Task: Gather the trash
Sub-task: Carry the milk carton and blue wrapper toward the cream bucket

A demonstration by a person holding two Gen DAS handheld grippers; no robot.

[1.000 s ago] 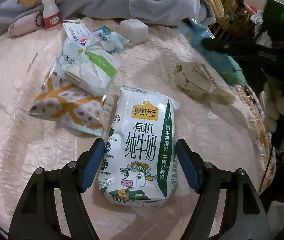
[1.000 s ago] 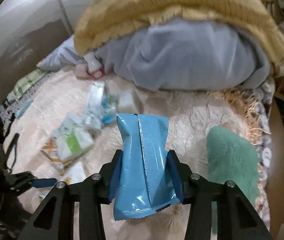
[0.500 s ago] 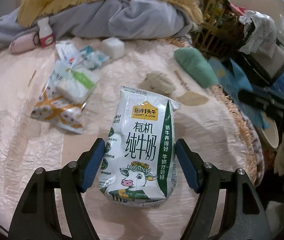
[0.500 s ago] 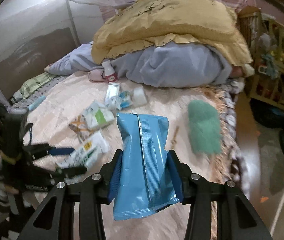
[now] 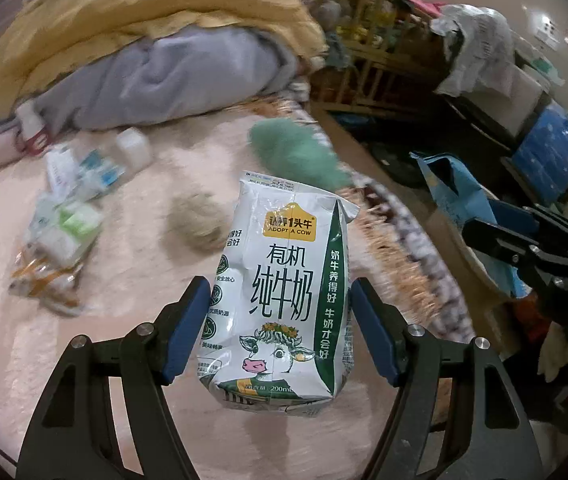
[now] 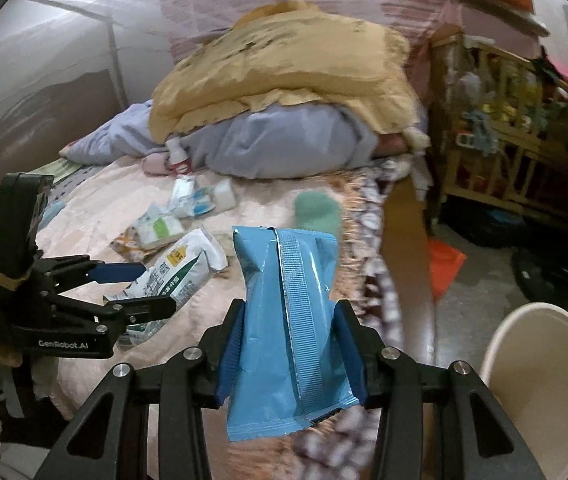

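- Carry step: the left hand-held gripper (image 5: 279, 320) clamps a crumpled white-and-green milk carton (image 5: 281, 292) above the bed (image 5: 131, 280).
- The right hand-held gripper (image 6: 290, 344) pinches a blue foil snack wrapper (image 6: 288, 320) near the bed's edge.
- Next, I judge: swing both over the cream round bin (image 6: 544, 380) and release.
- More wrappers (image 6: 159, 228) litter the bed; a green plush slipper (image 6: 318, 210) lies nearby.

Black gripper (image 5: 279, 328), blue-padded fingers (image 5: 185, 324), silver screws
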